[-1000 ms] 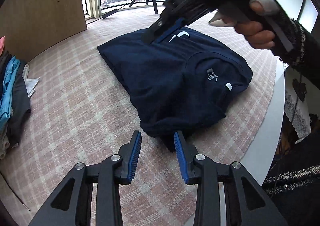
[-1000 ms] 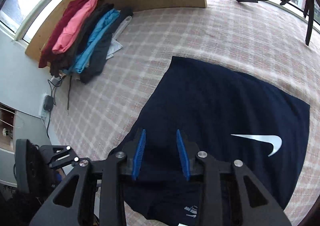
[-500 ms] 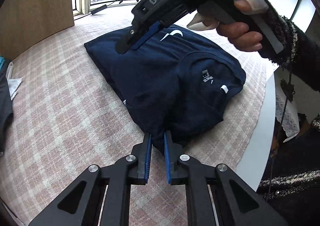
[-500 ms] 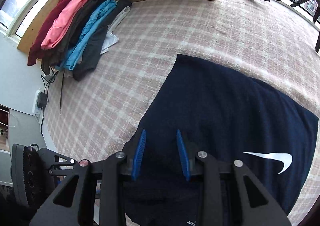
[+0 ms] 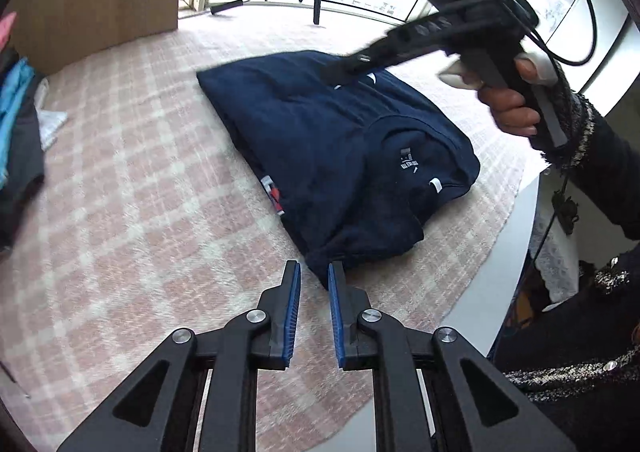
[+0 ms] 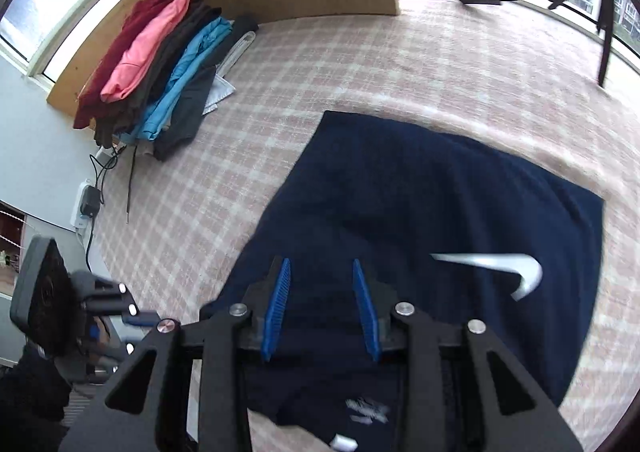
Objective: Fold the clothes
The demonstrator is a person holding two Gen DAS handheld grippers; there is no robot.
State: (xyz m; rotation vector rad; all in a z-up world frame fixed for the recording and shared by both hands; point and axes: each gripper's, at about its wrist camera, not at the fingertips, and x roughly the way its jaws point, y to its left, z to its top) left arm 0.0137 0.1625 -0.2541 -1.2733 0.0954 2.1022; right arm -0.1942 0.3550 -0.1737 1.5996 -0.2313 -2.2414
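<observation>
Reopened since half a second ago, left tool (image 5: 314,278) gapes beside the folded navy shirt (image 5: 340,144); right tool (image 6: 320,284) open above.

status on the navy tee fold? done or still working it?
Mostly done: the navy T-shirt lies folded into a compact rectangle on the plaid cloth, collar and neck label facing up. In hand: nothing. The left gripper is open at the shirt's near corner, and the right gripper is open above the shirt. Left: possibly a last fold or tidy, then moving it to the stack of folded clothes.
</observation>
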